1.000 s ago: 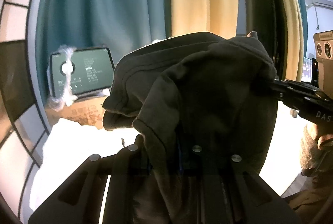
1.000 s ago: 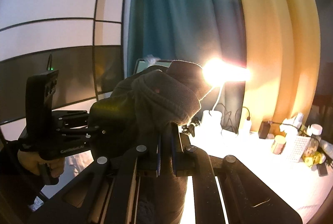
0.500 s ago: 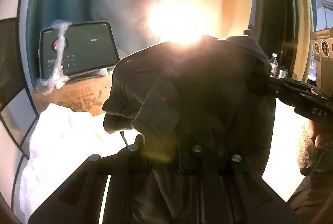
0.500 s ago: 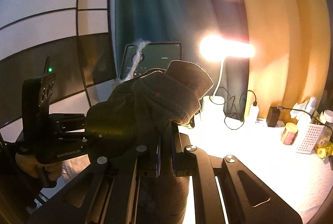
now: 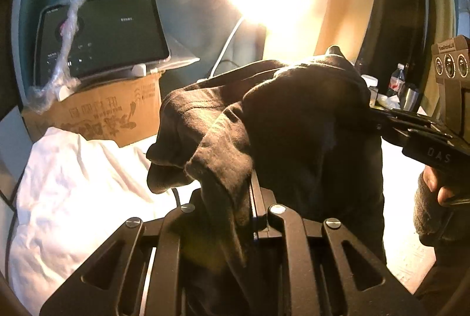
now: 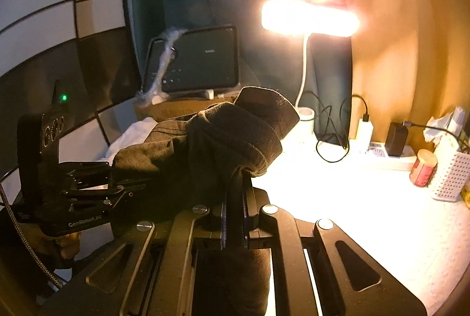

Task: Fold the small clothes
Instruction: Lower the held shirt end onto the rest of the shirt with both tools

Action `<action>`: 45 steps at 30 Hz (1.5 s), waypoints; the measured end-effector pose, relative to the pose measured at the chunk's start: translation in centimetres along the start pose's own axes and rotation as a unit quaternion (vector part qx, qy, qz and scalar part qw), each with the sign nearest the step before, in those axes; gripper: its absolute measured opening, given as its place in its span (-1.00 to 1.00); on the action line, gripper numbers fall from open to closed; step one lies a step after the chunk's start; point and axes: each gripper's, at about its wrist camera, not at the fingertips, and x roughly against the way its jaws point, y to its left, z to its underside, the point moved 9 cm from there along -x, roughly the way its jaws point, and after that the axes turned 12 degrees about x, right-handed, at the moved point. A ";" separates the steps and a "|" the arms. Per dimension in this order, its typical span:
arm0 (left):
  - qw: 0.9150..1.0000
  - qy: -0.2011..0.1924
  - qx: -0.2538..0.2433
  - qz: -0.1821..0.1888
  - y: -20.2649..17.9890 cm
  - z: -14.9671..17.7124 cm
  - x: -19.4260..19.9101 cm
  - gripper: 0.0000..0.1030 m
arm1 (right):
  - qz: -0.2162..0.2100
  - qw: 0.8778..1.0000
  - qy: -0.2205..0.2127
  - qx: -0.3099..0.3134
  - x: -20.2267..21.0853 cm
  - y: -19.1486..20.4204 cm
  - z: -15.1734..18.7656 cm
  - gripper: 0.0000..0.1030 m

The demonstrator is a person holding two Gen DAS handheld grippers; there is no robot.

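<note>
Dark garment [image 5: 293, 122] stretches horizontally between left gripper [image 5: 252, 198] and right gripper [image 6: 235, 198], both clamped.

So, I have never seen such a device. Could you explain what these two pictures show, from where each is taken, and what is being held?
No robot is here. A person holds one hand tool in each hand, and each tool has two jaws and a camera looking forward along them. One picture comes from the left gripper, the other from the right gripper. Each camera also sees the other tool from the side.

Both tools are shut on the same dark garment, which hangs bunched in the air between them; it is not folded yet.

Behind it there is a white table with a lit lamp, a tablet standing on a cardboard box, a white cloth, chargers with cables, a small can and a white basket.
</note>
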 end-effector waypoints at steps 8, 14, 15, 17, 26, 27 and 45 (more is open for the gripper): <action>0.999 0.035 0.011 -0.005 1.6 0.5 -3.1 -0.70 | -0.009 0.999 0.030 -0.017 -3.8 -1.2 1.2 -0.83; 0.998 0.061 0.021 -0.010 2.4 1.5 -5.0 -0.70 | -0.016 0.998 0.058 -0.036 -6.4 -2.2 2.9 -0.83; 0.998 0.065 0.022 -0.011 2.6 1.6 -5.3 -0.70 | -0.017 0.997 0.064 -0.040 -6.8 -2.4 3.3 -0.83; 0.997 0.074 0.025 -0.014 3.0 1.8 -6.1 -0.70 | -0.019 0.996 0.072 -0.045 -7.5 -2.7 3.9 -0.83; 0.993 0.112 0.042 -0.020 4.1 2.6 -8.6 -0.70 | -0.019 0.990 0.114 -0.079 -10.1 -4.5 6.9 -0.83; 0.992 0.115 0.043 -0.020 4.1 2.6 -8.8 -0.70 | -0.019 0.989 0.119 -0.085 -10.4 -4.7 7.3 -0.83; 0.986 0.157 0.050 -0.037 5.1 2.0 -12.2 -0.68 | -0.006 0.979 0.158 -0.131 -12.8 -7.8 10.4 -0.82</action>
